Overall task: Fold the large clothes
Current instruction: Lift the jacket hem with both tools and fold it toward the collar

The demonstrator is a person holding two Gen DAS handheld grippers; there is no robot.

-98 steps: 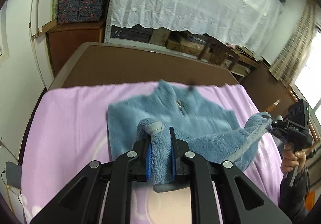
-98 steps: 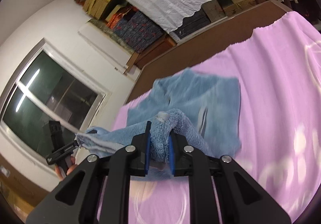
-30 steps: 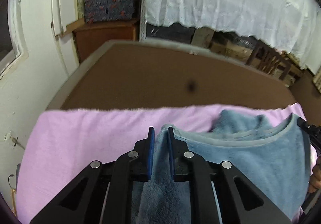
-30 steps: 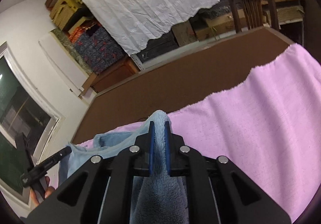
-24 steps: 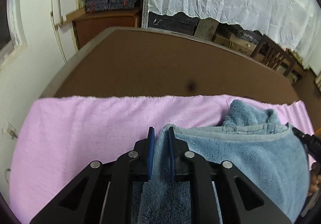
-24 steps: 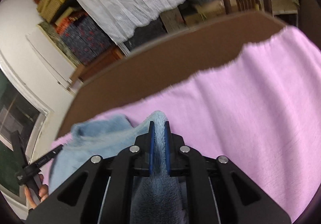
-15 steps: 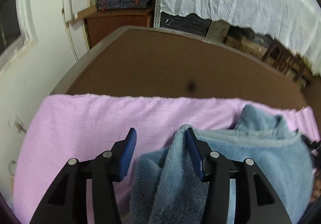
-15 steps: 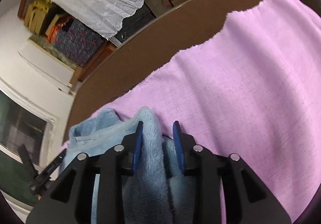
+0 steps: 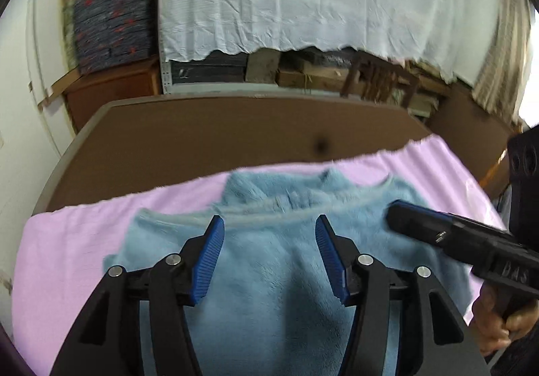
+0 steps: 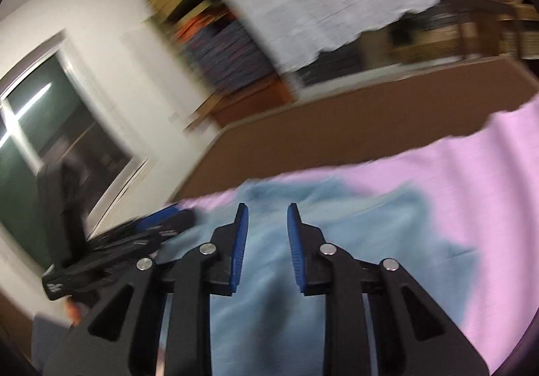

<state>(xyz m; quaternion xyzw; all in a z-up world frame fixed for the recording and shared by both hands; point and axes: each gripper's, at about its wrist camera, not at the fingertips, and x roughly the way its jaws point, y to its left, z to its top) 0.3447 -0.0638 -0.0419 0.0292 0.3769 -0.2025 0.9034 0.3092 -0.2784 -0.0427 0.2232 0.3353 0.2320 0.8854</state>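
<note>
Now one blue fleece garment is seen folded flat on the pink sheet, near its far edge. Two grippers are counted: the left gripper, jaws just widened, and the right gripper, jaws just narrowed, both parted and empty above the garment. "DAS" is lettered on the right gripper's body.
</note>
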